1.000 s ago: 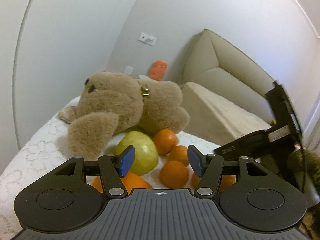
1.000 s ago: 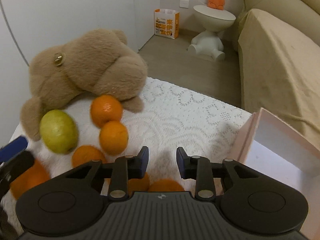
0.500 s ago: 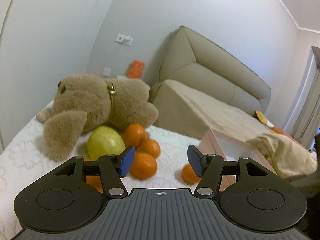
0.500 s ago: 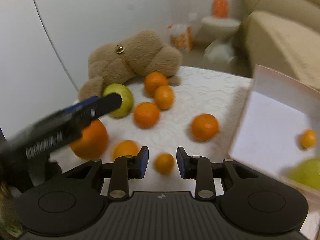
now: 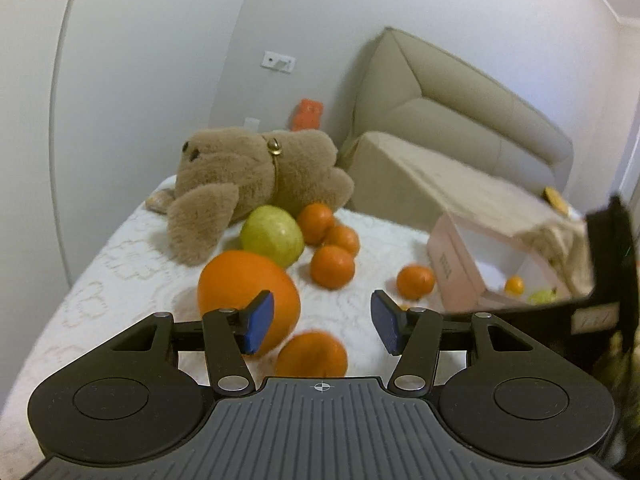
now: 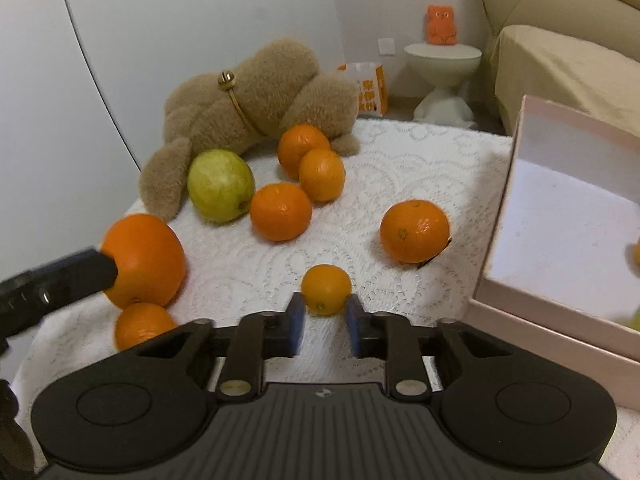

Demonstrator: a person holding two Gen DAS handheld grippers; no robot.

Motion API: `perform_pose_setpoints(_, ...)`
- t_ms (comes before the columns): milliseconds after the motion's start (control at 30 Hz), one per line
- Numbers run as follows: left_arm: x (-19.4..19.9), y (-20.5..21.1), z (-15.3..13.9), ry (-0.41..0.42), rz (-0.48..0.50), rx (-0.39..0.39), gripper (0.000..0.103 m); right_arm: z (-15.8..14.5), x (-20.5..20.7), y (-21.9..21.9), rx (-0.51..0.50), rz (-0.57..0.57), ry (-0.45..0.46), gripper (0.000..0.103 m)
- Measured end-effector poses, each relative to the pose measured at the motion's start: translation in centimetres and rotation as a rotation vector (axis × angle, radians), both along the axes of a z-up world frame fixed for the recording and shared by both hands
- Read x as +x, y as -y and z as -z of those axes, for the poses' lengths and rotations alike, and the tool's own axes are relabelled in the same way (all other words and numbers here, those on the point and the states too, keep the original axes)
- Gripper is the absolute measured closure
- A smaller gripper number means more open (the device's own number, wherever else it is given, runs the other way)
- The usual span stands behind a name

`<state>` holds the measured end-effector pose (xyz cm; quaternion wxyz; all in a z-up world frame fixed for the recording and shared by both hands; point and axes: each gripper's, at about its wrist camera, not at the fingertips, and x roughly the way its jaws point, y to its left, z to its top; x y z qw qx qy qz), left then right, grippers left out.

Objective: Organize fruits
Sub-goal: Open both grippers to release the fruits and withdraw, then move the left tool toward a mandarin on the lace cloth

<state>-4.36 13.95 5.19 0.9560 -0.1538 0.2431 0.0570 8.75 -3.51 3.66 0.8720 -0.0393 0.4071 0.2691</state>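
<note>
Fruit lies scattered on a white lace cloth (image 6: 420, 152): a big orange (image 5: 240, 284) (image 6: 148, 256), a green guava (image 5: 272, 236) (image 6: 220, 184) and several mandarins. My left gripper (image 5: 322, 328) is closing. A mandarin (image 5: 312, 354) lies low between its fingers, untouched by the pads. Its left finger (image 5: 258, 322) sits in front of the big orange. My right gripper (image 6: 325, 314) is shut on a small orange (image 6: 326, 286) at its fingertips. The pink box (image 6: 540, 332) (image 5: 452, 268) stands open on the right with a little fruit inside.
A brown teddy bear (image 6: 260, 92) (image 5: 260, 176) lies at the back of the cloth against the guava and two mandarins. A beige sofa (image 5: 460, 120) stands beyond the table. A white stool (image 6: 442, 56) carries an orange toy.
The left gripper pulled back and its jaws narrowed; the big orange and a mandarin now lie at its fingers. The right gripper drew back from the bear and closed on the small orange.
</note>
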Motion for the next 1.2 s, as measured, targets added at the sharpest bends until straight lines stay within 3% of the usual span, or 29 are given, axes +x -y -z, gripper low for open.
perform_pose_setpoints(167,0.3,2.3,0.5,-0.062,0.035,0.088,0.044,-1.1,-2.9,3.6,0.006,0.082,0.033,0.085)
perform_pose_setpoints(300,1.4,3.6,1.0,-0.092,0.099,0.043,0.044,-0.8,-5.4,6.9,0.023,0.135,0.063,0.083)
perform_pose_setpoints(367,1.9,4.6,1.1,-0.102,0.144,0.022,0.044,-0.5,-6.4,8.4,0.010,0.172,0.087,0.072)
perform_pose_setpoints(433,2.1,5.5,0.9,-0.100,0.155,0.046,0.044,-0.2,-6.8,9.5,0.003,0.209,0.110,0.053)
perform_pose_setpoints(667,1.1,5.2,0.7,-0.113,-0.037,0.176,0.044,1.6,-6.5,11.7,-0.012,0.294,0.141,0.047)
perform_pose_setpoints(733,0.9,4.4,0.8,-0.118,-0.093,0.163,0.044,1.7,-6.5,11.5,-0.008,0.281,0.138,0.037)
perform_pose_setpoints(867,1.5,3.7,1.7,-0.149,-0.145,0.129,0.044,2.1,-6.6,10.6,-0.054,0.274,0.157,0.036)
perform_pose_setpoints(967,2.0,4.5,2.1,-0.155,-0.103,0.120,0.041,2.1,-6.7,10.4,-0.064,0.270,0.160,0.034)
perform_pose_setpoints(1100,2.0,6.2,0.8,-0.075,0.033,0.100,0.042,2.1,-6.7,10.6,-0.060,0.273,0.157,0.033)
perform_pose_setpoints(1200,2.6,7.6,0.2,-0.073,0.084,0.137,0.042,2.2,-6.7,10.5,-0.063,0.272,0.158,0.032)
